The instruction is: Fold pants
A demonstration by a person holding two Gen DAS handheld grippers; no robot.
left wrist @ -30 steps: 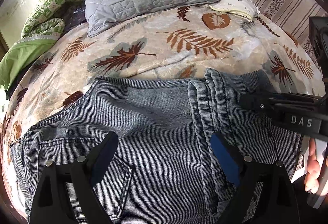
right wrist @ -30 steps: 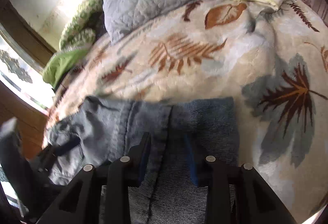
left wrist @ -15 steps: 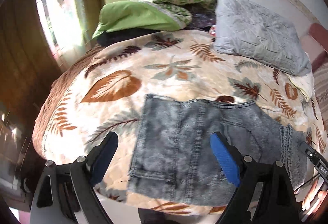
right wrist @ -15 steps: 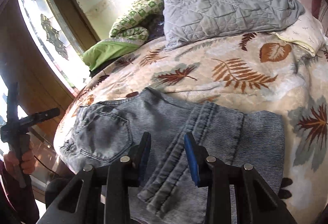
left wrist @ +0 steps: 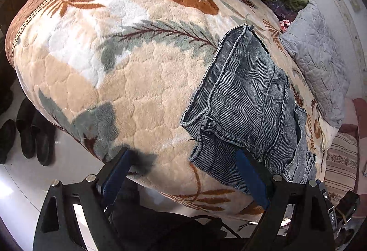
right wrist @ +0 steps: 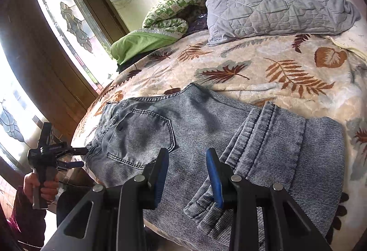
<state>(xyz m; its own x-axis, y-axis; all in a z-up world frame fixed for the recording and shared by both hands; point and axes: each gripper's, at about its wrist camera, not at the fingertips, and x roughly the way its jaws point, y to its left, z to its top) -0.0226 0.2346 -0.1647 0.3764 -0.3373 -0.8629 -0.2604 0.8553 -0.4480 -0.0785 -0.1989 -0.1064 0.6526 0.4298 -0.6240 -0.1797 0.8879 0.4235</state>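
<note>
Grey-blue jeans [right wrist: 206, 127] lie on the leaf-patterned blanket [right wrist: 286, 62], back pocket up, with the legs folded over at the right end [right wrist: 286, 143]. My right gripper [right wrist: 187, 159] hovers above their middle near the bed's front edge, its blue pads a narrow gap apart with nothing held. In the left wrist view the waistband end of the jeans [left wrist: 240, 101] faces me. My left gripper [left wrist: 183, 159] stands wide open beside the bed's edge; the waist corner lies just beyond its right pad, untouched. A hand [right wrist: 41, 184] holds this left gripper [right wrist: 83, 156] by the waistband.
A grey quilted pillow [right wrist: 275, 0] and green bedding [right wrist: 146, 42] lie at the bed's far side. A wooden door with patterned glass [right wrist: 68, 19] stands at the left. Dark shoes [left wrist: 25, 136] sit on the pale floor [left wrist: 68, 166] below the bed's edge.
My left gripper swung from above the jeans round to their waistband end at the bed's edge, rolling as it went. My right gripper drew back and rose; its gap stayed the same.
</note>
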